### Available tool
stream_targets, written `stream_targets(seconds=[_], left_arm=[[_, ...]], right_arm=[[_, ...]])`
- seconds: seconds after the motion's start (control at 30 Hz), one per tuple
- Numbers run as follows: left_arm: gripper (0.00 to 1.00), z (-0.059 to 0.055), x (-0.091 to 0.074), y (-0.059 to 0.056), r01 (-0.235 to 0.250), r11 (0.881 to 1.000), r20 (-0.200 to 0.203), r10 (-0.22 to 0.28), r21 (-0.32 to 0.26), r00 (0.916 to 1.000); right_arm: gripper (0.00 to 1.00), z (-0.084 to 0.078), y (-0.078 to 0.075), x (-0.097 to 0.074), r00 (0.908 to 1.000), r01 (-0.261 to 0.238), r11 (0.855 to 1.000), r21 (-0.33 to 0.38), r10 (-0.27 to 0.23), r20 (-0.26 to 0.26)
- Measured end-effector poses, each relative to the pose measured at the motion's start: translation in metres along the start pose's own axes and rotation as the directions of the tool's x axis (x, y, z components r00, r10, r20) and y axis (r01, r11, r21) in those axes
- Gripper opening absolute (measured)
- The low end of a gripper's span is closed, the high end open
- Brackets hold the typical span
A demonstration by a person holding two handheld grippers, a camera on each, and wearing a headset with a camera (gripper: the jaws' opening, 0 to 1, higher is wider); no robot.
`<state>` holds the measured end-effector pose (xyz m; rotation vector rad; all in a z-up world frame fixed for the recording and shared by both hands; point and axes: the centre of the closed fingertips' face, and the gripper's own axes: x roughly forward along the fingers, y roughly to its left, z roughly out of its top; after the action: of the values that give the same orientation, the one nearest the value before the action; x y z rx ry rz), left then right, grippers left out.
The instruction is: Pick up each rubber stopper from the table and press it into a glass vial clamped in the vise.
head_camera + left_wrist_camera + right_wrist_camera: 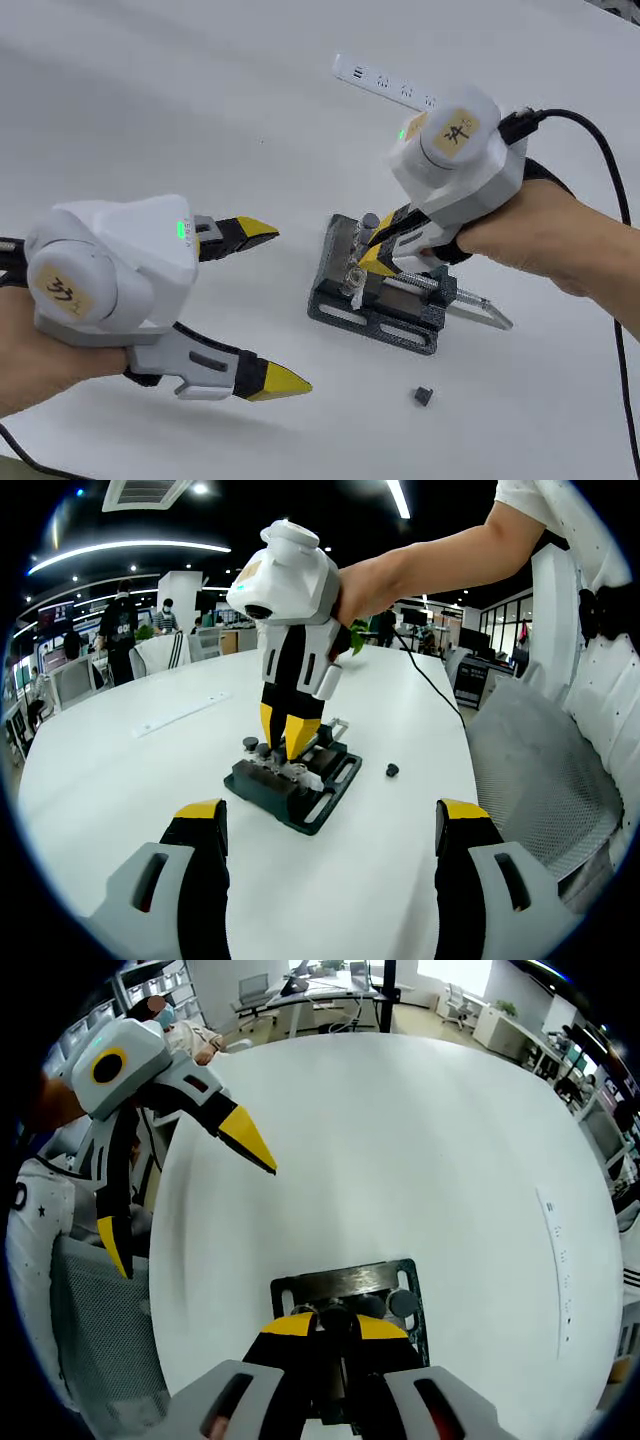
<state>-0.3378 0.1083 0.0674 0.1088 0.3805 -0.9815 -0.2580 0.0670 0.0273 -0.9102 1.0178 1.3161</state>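
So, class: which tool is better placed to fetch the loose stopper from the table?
Left, probably: the left tool is open and free, the stopper ahead of it. The right tool is closed down at the vise.

Down from the head; low across from the left; close above from the right (sharing the dark metal vise (372, 318)).

White round table (150, 120), bare across most of the frame. Dark vise (368, 318) sits on it right of centre, base flat on the surface. One small black rubber stopper (423, 396) lies loose, lower right of the vise, apart from it. White power strip (385, 85) lies at upper centre-right.
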Motion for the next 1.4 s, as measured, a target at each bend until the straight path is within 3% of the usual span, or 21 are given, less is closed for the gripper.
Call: stream_targets(seconds=[0.4, 1.4], left_arm=[[0.84, -0.002, -0.002, 0.000, -0.006, 1.000, -0.004, 0.006, -0.003, 1.0000], [0.83, -0.004, -0.001, 0.002, -0.002, 1.000, -0.006, 0.002, -0.015, 1.0000]], right_arm=[[0.04, 0.001, -0.004, -0.016, 0.9990, 0.019, 1.000, 0.005, -0.019, 0.040], [0.00, 0.000, -0.002, -0.004, 0.9991, -0.010, 1.000, -0.003, 0.010, 0.040]])
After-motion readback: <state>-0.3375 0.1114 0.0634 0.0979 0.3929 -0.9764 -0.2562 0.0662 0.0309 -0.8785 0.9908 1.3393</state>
